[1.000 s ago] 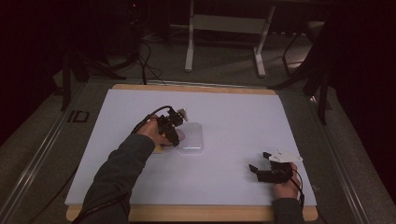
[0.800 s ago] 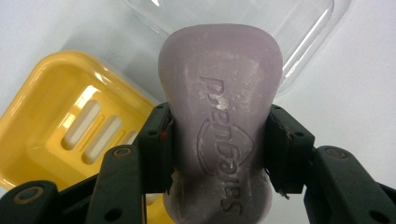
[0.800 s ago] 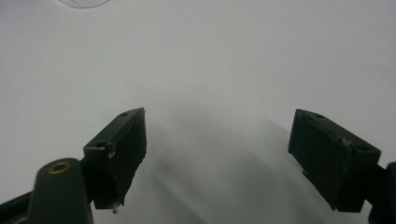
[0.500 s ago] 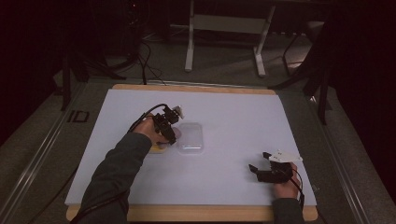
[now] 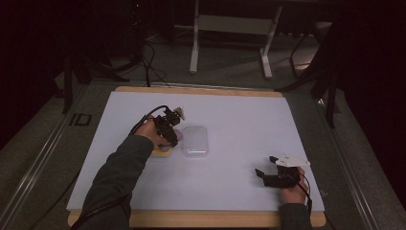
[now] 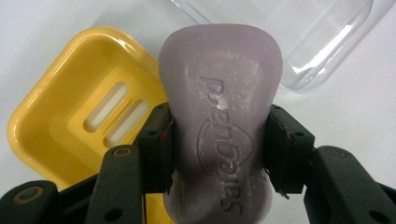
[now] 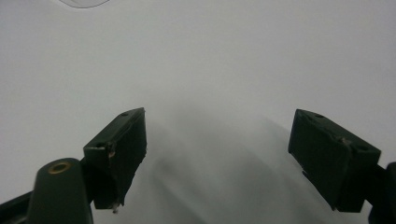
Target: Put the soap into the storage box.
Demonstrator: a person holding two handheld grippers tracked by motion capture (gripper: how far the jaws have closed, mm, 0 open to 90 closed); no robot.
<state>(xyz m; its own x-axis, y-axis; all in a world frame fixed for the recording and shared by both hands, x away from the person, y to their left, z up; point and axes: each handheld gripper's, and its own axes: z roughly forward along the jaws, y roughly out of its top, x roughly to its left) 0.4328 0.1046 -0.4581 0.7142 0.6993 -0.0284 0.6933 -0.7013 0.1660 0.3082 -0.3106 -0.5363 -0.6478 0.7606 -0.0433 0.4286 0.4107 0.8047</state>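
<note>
The left gripper (image 5: 168,125) is drawing back toward frame left, carrying the purple soap (image 6: 220,116) off the clear lid (image 5: 195,141).

Dim high view, dark surroundings; gripper views bright, soft shadows.

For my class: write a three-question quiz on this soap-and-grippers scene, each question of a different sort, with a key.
1. True or false: the left gripper is shut on the purple soap bar.
2. Multiple choice: the yellow soap dish holds A) the soap bar, B) nothing, C) a sponge.
3. Fill in: the right gripper hangs over the white table surface with its jaws ____.

Key
1. True: both jaws press the bar's sides.
2. B: its slotted bottom is bare, and the clear lid lies beside it.
3. Open, holding nothing.
</note>
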